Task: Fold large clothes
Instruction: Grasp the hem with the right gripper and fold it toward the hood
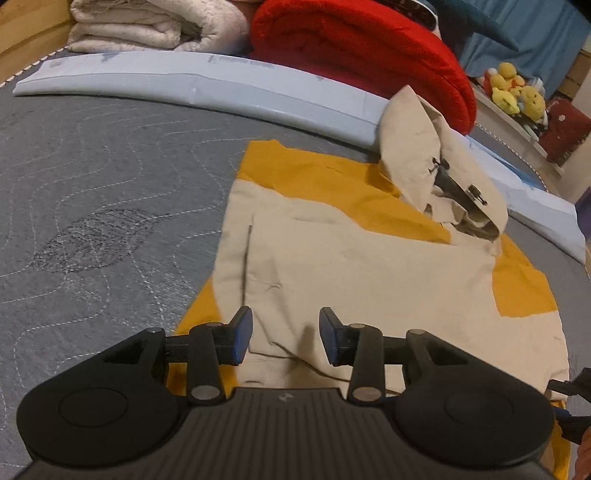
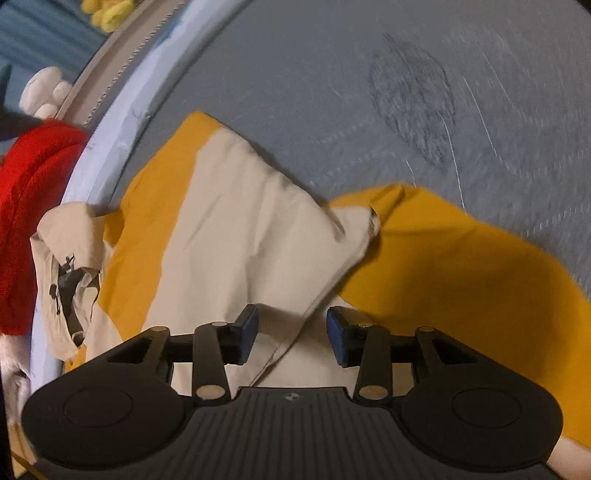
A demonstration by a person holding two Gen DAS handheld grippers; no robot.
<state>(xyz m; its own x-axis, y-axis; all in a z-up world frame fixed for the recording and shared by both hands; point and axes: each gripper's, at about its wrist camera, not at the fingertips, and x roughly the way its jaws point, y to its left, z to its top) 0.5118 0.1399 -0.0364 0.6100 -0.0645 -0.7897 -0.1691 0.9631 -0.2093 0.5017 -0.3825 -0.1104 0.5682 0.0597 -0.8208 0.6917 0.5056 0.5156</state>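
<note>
A beige and mustard-yellow jacket (image 1: 351, 266) lies partly folded on a grey quilted mattress (image 1: 92, 184), its hood (image 1: 436, 162) bunched at the far end. My left gripper (image 1: 286, 332) hovers just over the jacket's near hem, jaws open, with beige cloth below the gap and nothing pinched. In the right wrist view the same jacket (image 2: 240, 229) spreads out with a yellow panel (image 2: 461, 266) to the right. My right gripper (image 2: 291, 334) stands open above a folded beige edge (image 2: 291, 343); its pads are apart from the cloth.
A pale blue padded strip (image 1: 207, 85) runs along the mattress's far side. Behind it lie a folded white blanket (image 1: 155, 26) and a red blanket (image 1: 369, 55). Yellow plush toys (image 1: 513, 88) sit far right. Bare mattress (image 2: 406, 92) lies beyond the jacket.
</note>
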